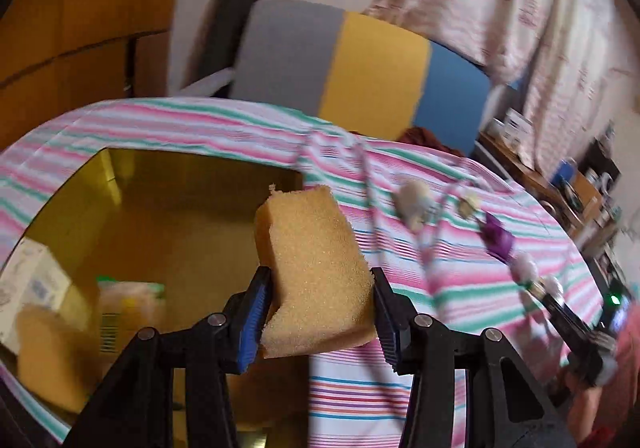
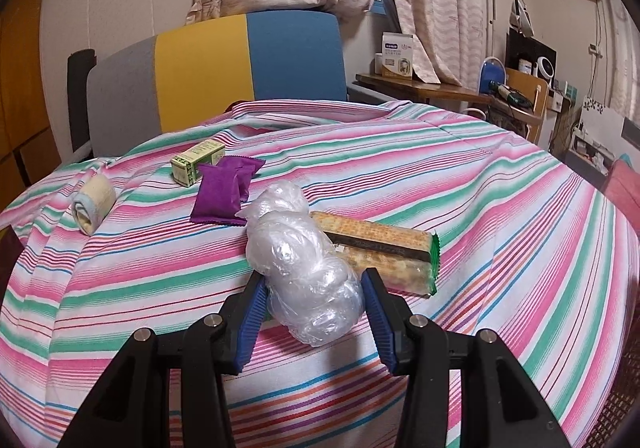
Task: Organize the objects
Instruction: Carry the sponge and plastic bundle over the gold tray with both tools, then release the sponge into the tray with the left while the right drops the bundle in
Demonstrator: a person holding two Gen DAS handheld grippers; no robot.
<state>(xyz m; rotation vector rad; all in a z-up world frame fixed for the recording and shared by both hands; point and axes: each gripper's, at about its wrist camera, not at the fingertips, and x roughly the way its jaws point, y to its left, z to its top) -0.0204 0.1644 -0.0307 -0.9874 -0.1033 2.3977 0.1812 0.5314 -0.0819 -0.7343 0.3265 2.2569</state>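
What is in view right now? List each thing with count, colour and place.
sponge: one, tan, held between the left tongs above the box opening
box: one, yellow inside, set into the striped cloth, some packets already in it
plastic bundle: one, clear, between the right tongs
cracker pack: one, beige with green ends, behind the bundle
purple sachets: two, purple, overlapping at mid cloth
small carton: one, green and cream, touching the sachets
rolled cloth: one, cream and pale blue, far left
striped cloth: one, pink, green, white, covering the surface
left tongs: closed on the sponge
right tongs: closed on the bundle
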